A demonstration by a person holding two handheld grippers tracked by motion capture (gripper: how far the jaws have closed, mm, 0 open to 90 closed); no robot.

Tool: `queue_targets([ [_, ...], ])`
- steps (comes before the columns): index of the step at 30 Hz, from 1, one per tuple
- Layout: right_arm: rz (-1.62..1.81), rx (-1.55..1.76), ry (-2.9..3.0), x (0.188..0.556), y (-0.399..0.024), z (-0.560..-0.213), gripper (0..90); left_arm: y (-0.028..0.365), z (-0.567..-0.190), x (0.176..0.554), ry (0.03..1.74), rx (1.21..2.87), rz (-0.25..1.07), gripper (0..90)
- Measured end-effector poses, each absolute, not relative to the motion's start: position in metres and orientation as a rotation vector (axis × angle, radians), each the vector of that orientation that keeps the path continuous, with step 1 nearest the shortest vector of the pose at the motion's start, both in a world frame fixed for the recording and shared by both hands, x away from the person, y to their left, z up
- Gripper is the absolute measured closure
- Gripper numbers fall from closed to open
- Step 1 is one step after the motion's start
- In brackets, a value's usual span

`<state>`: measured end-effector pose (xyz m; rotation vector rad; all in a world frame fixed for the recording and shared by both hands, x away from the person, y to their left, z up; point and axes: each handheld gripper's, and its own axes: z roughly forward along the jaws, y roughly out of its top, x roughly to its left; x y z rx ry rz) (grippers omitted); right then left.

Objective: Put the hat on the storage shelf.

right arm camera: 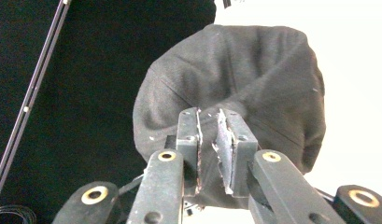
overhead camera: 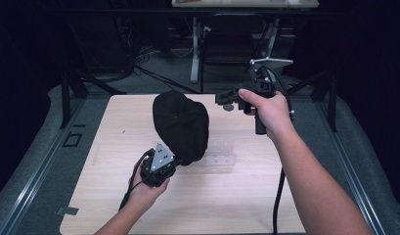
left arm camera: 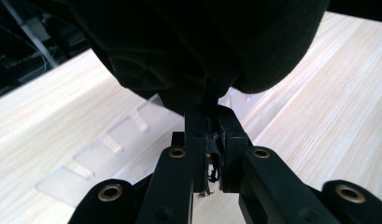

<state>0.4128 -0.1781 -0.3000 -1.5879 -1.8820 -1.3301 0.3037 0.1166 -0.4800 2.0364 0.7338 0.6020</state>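
Up close, left hand-held gripper (left arm camera: 210, 122) clamped on black cap (left arm camera: 198, 46); overhead, right hand-held gripper (overhead camera: 222, 98) apart, slightly parted.

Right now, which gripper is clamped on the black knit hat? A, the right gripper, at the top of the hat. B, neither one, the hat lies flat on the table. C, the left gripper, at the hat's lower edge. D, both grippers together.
C: the left gripper has its jaws shut on the lower edge of the black knit hat, while the right gripper stands apart from it with its jaws open.
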Motion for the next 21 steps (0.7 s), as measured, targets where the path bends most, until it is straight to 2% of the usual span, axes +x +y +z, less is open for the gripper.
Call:
queue_targets([
  [11,-1.328,-1.61,-1.893,0.411,-0.186,-0.301,77.9,0.134,-0.507,0.302,0.821,2.033,0.553,84.5],
  [21,-1.323,-1.631,-1.912,0.408,-0.189,-0.303,77.4,0.136,-0.51,0.3,0.831,2.029,0.557,80.5],
])
